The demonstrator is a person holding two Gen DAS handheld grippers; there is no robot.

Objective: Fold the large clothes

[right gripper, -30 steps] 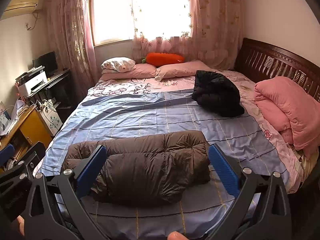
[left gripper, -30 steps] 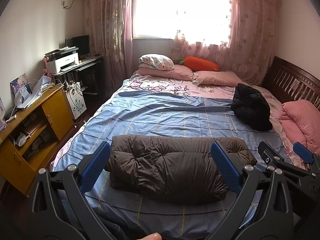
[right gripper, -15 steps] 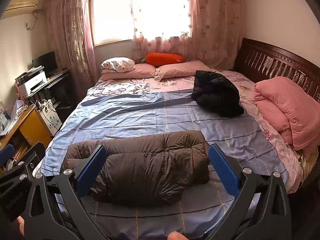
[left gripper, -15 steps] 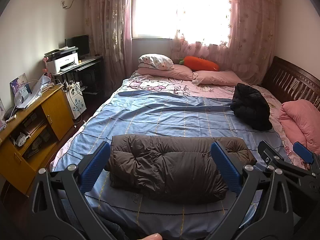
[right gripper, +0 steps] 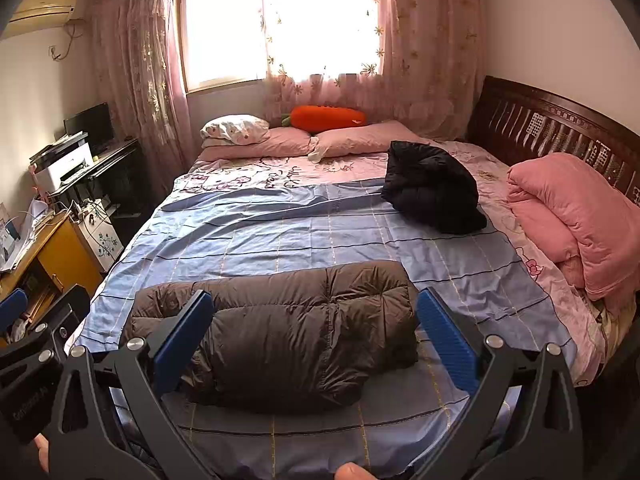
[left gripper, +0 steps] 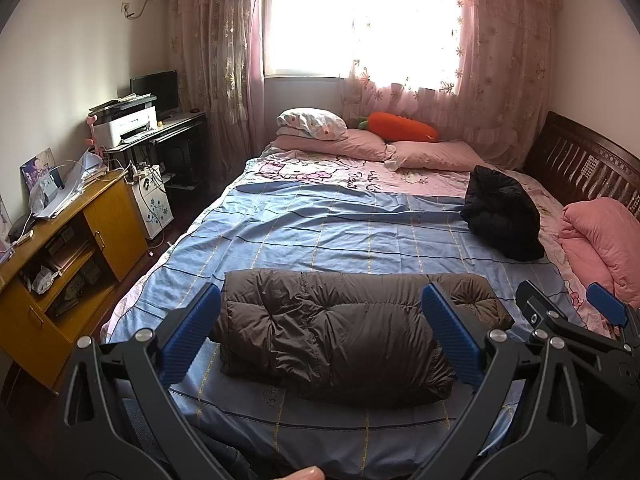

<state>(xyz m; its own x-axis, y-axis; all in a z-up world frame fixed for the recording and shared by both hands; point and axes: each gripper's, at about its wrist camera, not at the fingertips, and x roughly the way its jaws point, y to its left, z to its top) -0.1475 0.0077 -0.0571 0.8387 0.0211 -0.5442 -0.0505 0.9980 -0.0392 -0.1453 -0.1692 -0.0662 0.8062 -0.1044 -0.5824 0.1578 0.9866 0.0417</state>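
**Folded brown puffer jacket lies on the bed, both grippers held wide above it**

The brown jacket [left gripper: 336, 332] is a quilted, puffy bundle with a dull sheen, folded into a thick oblong near the foot of the bed [left gripper: 320, 232], at 6 o'clock on the blue checked sheet [left gripper: 304, 236]. The left gripper [left gripper: 320, 336] hangs over it with its ribbed blue fingers [left gripper: 192, 334] spread wide, pinching nothing. The right gripper [right gripper: 316, 340] does likewise, its fingers [right gripper: 446, 340] parted on either side of the bundle, apart from the cloth.

At 2 o'clock a black padded jacket [right gripper: 432, 192] sits in a loose heap. A folded pink quilt [right gripper: 576, 216] lies at 3 o'clock against the dark wooden headboard [right gripper: 560, 124]. Pink pillows [left gripper: 432, 154] and an orange carrot cushion [left gripper: 402, 128] line the 12 o'clock edge beneath lace curtains [left gripper: 504, 60]. A yellow wooden cabinet [left gripper: 80, 240] stands at 9 o'clock.
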